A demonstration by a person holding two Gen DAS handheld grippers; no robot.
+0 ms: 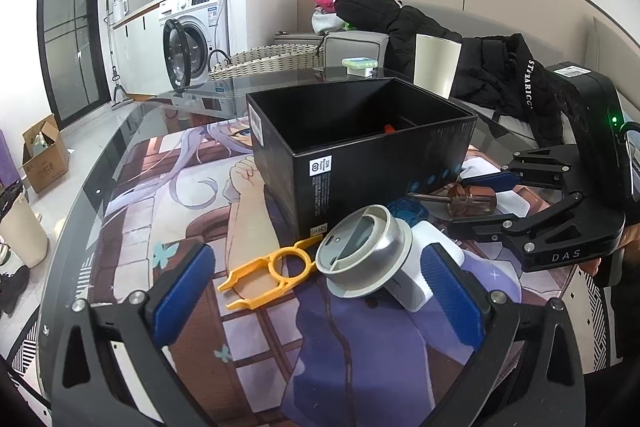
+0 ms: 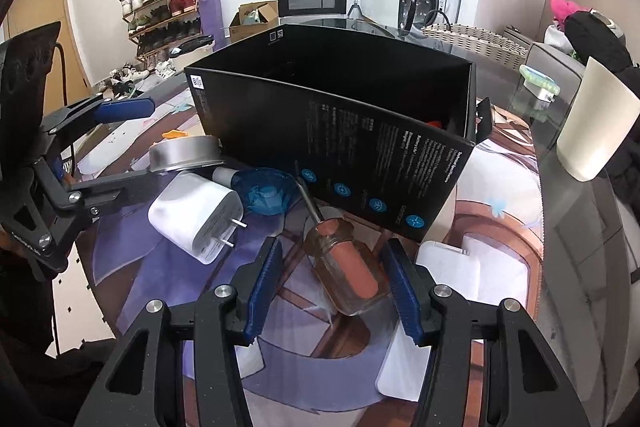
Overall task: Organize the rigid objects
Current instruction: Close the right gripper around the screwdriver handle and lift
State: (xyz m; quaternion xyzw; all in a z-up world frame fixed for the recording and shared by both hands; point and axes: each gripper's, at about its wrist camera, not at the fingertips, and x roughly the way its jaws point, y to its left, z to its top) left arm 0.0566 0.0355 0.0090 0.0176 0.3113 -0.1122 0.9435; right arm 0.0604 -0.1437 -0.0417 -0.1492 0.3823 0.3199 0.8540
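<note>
An open black box [image 1: 360, 155] stands on the picture mat. In front of it lie a yellow plastic tool [image 1: 272, 277], a white device with a round silver head [image 1: 360, 251], a blue translucent piece [image 2: 266, 191], a white plug charger [image 2: 196, 217] and a screwdriver with a clear brown handle [image 2: 348, 267]. My left gripper [image 1: 318, 279] is wide open, its pads on either side of the silver-headed device without touching it. My right gripper [image 2: 334, 255] straddles the screwdriver handle. Its right pad is at the handle, while mat shows between the handle and the left pad. Something orange [image 1: 390, 128] lies inside the box.
A white cup [image 2: 592, 123] and a small green-and-white item [image 2: 538, 81] stand on the glass table behind the box. A flat white case [image 2: 448, 263] lies right of the screwdriver. A black jacket [image 1: 508, 75] hangs beyond the table's far edge.
</note>
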